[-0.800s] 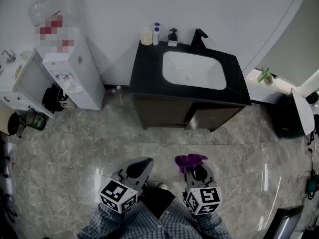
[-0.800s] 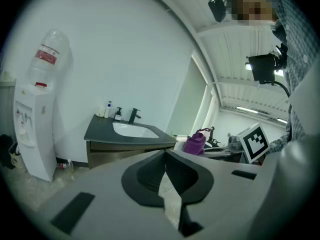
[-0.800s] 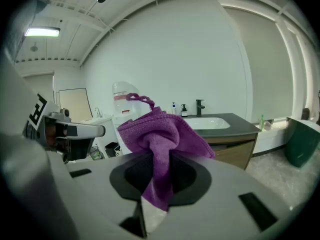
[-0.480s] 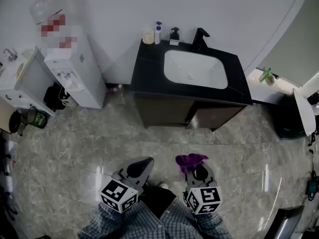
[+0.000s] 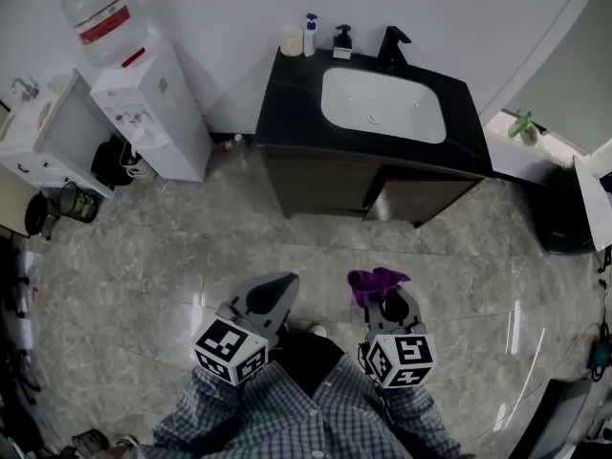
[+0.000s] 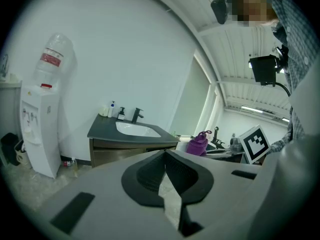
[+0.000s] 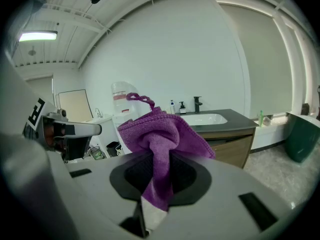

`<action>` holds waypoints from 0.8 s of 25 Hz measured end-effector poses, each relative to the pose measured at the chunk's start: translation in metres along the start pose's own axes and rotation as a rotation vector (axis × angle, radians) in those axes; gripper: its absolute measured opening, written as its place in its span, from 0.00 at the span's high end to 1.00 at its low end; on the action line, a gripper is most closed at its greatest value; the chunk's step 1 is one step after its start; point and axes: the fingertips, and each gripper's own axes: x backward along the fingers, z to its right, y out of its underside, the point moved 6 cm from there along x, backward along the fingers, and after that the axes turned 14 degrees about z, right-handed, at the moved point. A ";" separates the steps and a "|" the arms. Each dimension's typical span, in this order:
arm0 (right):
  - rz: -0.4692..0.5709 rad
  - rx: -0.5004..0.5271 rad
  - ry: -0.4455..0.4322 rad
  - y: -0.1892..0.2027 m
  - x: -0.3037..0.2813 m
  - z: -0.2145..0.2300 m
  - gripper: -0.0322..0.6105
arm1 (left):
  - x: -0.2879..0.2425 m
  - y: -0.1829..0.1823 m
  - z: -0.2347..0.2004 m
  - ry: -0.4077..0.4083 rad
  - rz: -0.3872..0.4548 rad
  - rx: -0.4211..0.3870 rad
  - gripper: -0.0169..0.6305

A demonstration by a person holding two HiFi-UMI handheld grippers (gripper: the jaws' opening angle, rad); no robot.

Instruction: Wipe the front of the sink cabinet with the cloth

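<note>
The sink cabinet [image 5: 368, 191] stands against the far wall, with a black top, a white basin [image 5: 384, 105] and a brown wooden front. A marbled floor separates it from both grippers. My right gripper [image 5: 384, 293] is shut on a bunched purple cloth [image 5: 377, 281], which sticks up out of the jaws [image 7: 160, 134]. My left gripper [image 5: 274, 289] is shut with nothing in it [image 6: 165, 158]. The cabinet front shows beyond the jaws in the left gripper view [image 6: 112, 155] and in the right gripper view [image 7: 231, 146].
A white water dispenser [image 5: 148, 108] stands left of the cabinet, with a low white unit [image 5: 43, 151] and a black pot [image 5: 40, 214] further left. Bottles [image 5: 311, 34] and a black faucet [image 5: 392, 48] sit on the countertop. A dark bin [image 5: 559, 226] is at the right.
The head view has shifted, so the cabinet and dispenser sit slightly higher and further right. Both grippers stay low in front of me, the right one still holding the cloth.
</note>
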 end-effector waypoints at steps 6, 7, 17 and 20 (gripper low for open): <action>-0.015 -0.010 -0.017 0.013 0.014 0.013 0.84 | 0.006 0.011 0.010 -0.059 0.003 0.002 0.96; -0.018 -0.013 -0.019 0.016 0.016 0.015 0.84 | 0.007 0.013 0.012 -0.068 0.002 0.002 0.96; -0.049 -0.023 -0.045 0.036 0.035 0.032 0.84 | 0.014 0.033 0.034 -0.129 0.010 0.014 0.96; -0.061 -0.030 -0.035 0.042 0.037 0.038 0.84 | 0.013 0.037 0.031 -0.138 0.008 0.016 0.96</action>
